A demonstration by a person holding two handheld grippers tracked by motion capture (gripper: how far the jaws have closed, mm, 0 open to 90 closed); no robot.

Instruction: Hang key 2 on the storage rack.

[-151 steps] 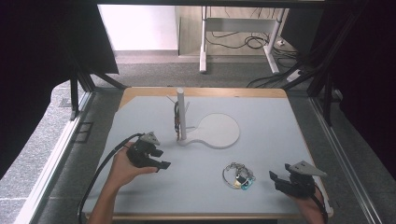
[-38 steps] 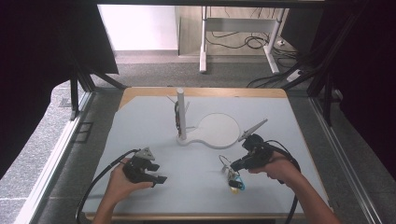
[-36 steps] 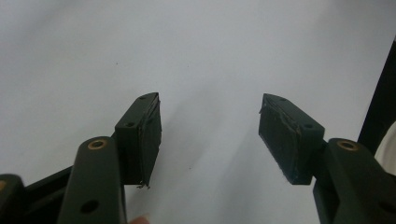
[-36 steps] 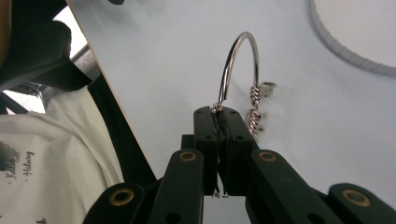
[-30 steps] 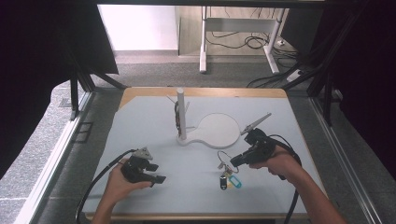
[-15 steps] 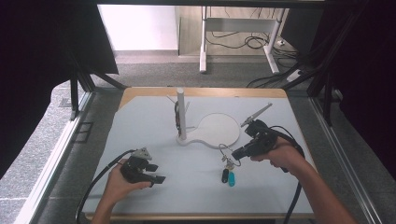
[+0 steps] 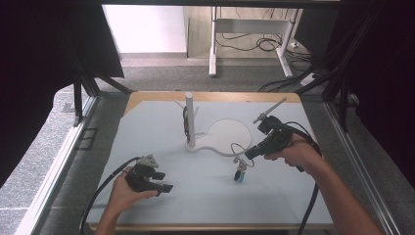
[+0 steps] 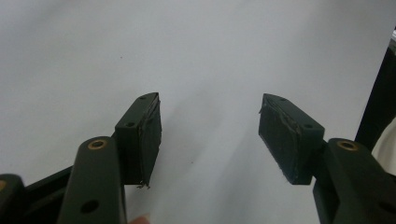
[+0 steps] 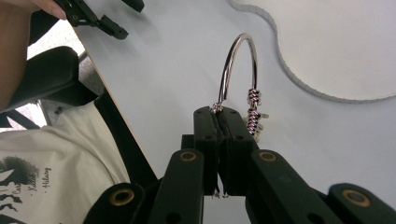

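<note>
Closest to us, our left gripper (image 7: 166, 187) rests low on the pale table (image 7: 205, 196), near the front edge. Its two black pads (image 8: 140, 137) stand wide apart, and between them we see only bare table top. A bit farther in and to the right, our right gripper (image 7: 246, 155) is up off the table and points down and to the left. Its jaws are squeezed tight on a shiny metal ring (image 9: 238, 65), gripping it at its lower end, right where the thin wire is wound around it. The ring sticks up past the tips of the jaws in the right gripper view. In the high view the ring (image 7: 240, 149) hangs in the air from the gripper, and small charms (image 7: 240, 174), one of them blue-green, dangle below it, just above the table. Right behind the ring lies a flat white base plate (image 7: 227, 134), round with a wavy edge. At the left end of that plate a white post (image 7: 189, 117) stands straight up, with thin pegs sticking out near its top and something dark hanging on it. We cannot tell what the dark thing is.
</note>
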